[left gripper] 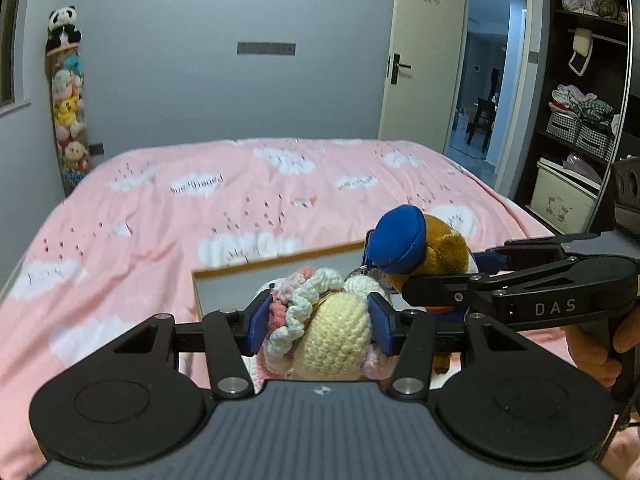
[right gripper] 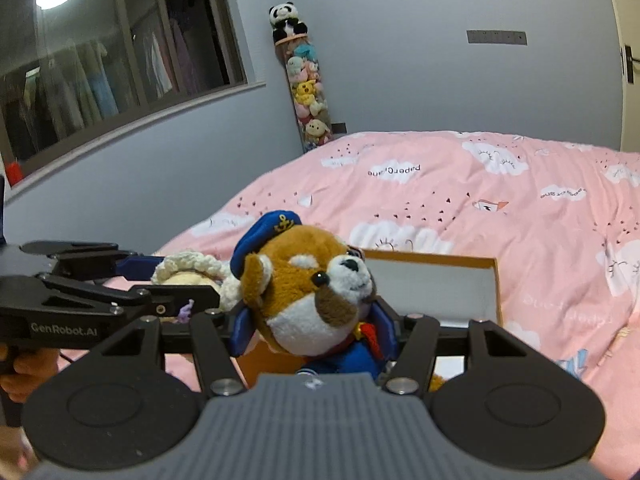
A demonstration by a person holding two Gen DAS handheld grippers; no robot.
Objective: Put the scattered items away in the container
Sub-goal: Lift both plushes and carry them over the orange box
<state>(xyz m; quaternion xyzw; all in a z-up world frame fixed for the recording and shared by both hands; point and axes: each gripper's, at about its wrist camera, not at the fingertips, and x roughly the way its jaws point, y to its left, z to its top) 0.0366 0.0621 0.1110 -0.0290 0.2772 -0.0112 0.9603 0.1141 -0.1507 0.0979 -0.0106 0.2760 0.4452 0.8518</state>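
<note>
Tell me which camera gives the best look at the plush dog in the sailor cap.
The right wrist view: the plush dog faces the lens there, clamped in the right gripper, with face and cap badge clear. The left wrist view catches it only from behind, mostly the blue cap and brown fur.

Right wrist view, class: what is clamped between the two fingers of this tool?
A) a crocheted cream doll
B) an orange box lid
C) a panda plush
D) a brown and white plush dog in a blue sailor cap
D: the plush dog, wearing a blue cap with an anchor badge, sits squeezed between the blue pads of the right tool, above the open box on the pink bedspread.
</note>
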